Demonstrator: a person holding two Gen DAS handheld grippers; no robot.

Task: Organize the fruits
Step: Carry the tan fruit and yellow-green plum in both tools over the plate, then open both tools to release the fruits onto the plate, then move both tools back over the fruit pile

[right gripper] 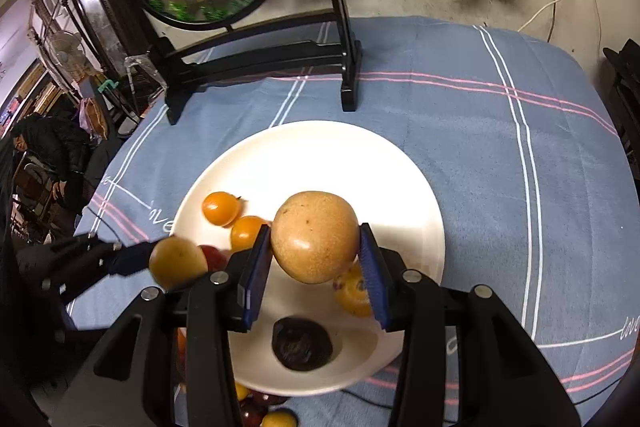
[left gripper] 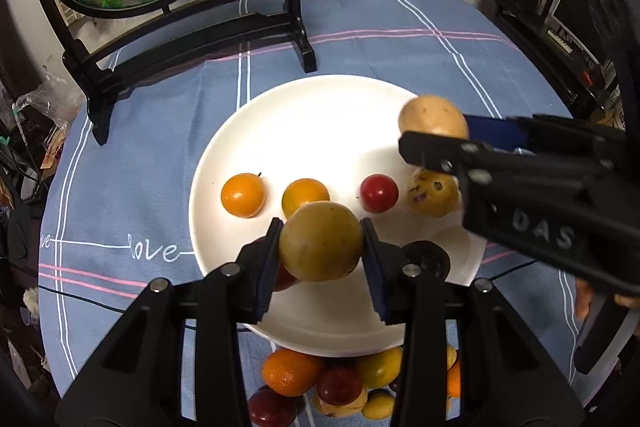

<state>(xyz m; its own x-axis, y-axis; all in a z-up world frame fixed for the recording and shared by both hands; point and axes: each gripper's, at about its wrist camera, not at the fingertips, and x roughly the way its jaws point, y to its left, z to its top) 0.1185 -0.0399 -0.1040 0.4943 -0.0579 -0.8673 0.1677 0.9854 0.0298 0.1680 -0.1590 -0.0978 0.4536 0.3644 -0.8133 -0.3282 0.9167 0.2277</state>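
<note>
The left gripper point(left gripper: 321, 247) is clamped on a yellow fruit point(left gripper: 321, 241), held above the white plate point(left gripper: 304, 115) near its 6 o'clock edge. The right gripper point(right gripper: 315, 247) is clamped on a tan fruit point(right gripper: 315, 237), above the plate at about 3 o'clock. On the plate lie two orange fruits point(left gripper: 243, 195), a red fruit point(left gripper: 378, 193), a spotted fruit point(left gripper: 432, 193) and a dark fruit point(right gripper: 301, 343). More fruit sits in a pile point(left gripper: 340, 383) on the blue cloth point(left gripper: 400, 35), just past the plate's 6 o'clock edge.
</note>
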